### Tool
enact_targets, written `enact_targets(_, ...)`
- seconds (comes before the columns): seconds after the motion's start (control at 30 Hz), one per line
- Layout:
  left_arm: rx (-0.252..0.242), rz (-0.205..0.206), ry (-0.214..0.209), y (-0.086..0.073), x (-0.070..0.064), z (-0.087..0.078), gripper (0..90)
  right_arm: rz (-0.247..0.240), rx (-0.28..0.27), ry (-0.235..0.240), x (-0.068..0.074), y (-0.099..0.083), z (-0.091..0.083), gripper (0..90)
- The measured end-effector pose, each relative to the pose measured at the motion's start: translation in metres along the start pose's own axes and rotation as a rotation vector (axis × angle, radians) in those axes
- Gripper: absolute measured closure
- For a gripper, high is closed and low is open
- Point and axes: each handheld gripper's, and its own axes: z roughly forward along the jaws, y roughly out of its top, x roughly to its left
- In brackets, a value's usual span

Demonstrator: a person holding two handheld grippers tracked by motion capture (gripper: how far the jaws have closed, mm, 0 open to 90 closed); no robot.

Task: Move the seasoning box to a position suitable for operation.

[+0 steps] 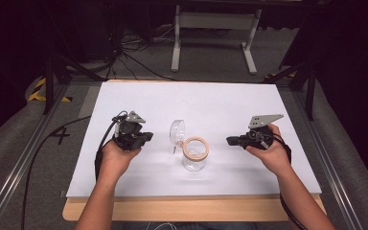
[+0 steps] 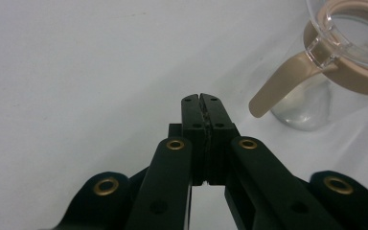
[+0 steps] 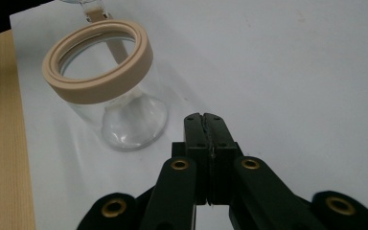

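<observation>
Resting low over the white table (image 1: 139, 96), the left tongs (image 1: 146, 137) are pressed fully together with nothing between them; in the left gripper view their black jaws meet flat along their length above bare white surface. The right tongs (image 1: 231, 141) are likewise closed tight and empty, their tips pointing inward toward the middle of the table. Each is held by a hand, the left hand (image 1: 115, 155) and the right hand (image 1: 270, 152), with forearms coming in from the near edge. A grey three-cornered plate sits on top of each gripper, and a dark cable trails from the left one off the table's left side.

Between the two tongs, apart from both, stands a clear glass jar (image 1: 194, 154) with a tan ring around its open mouth. It is upright on the white surface. Its clear round lid (image 1: 177, 132) is swung open and stands up behind and to the left of the mouth, joined to the ring by a tan strap. In the left gripper view the jar (image 2: 326, 62) is up at the right, near the tongs (image 2: 202, 99); in the right gripper view the jar (image 3: 120, 100) sits up at the left of the tongs (image 3: 205, 117).

A strip of bare wood (image 1: 196, 208) shows along the table's near edge. Beyond the far edge lie grey floor, loose cables and a white metal stand (image 1: 214, 33)
</observation>
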Motion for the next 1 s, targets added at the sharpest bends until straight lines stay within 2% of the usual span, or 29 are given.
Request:
enact_targets(0.1,-0.014,0.001,0.005,0.001,-0.001,-0.003,85.7,-0.012,-0.002,0.005,0.003,0.002,0.002,89.9)
enact_targets(0.23,-0.018,-0.005,-0.022,0.002,-0.004,-0.001,84.5,-0.026,-0.003,-0.002,0.003,0.002,0.003,89.9)
enact_targets(0.33,-0.015,0.028,-0.063,0.003,-0.011,0.002,89.0,-0.024,-0.002,0.004,0.004,0.002,0.003,90.0)
enact_targets(0.37,-0.015,0.028,-0.063,0.003,-0.011,0.002,89.5,-0.024,-0.002,0.004,0.004,0.002,0.003,90.0)
enact_targets(0.4,-0.020,0.037,-0.105,0.005,-0.017,0.005,89.7,-0.027,-0.004,0.009,0.006,0.002,0.005,90.0)
enact_targets(0.47,-0.008,0.051,-0.148,0.006,-0.021,0.009,89.8,-0.029,-0.007,0.015,0.006,0.003,0.006,90.0)
enact_targets(0.5,-0.008,0.051,-0.148,0.006,-0.021,0.009,89.9,-0.027,-0.006,0.019,0.007,0.003,0.006,90.0)
enact_targets(0.6,0.015,0.081,-0.245,0.006,-0.028,0.024,89.9,-0.027,-0.001,0.022,0.006,0.001,0.009,90.0)
enact_targets(0.87,0.034,0.094,-0.266,0.006,-0.034,0.033,89.8,-0.032,-0.022,0.024,0.007,0.001,0.014,90.0)
enact_targets(1.0,-0.028,0.059,-0.221,0.008,-0.033,0.024,89.8,-0.049,-0.020,0.046,0.014,0.004,0.017,90.0)
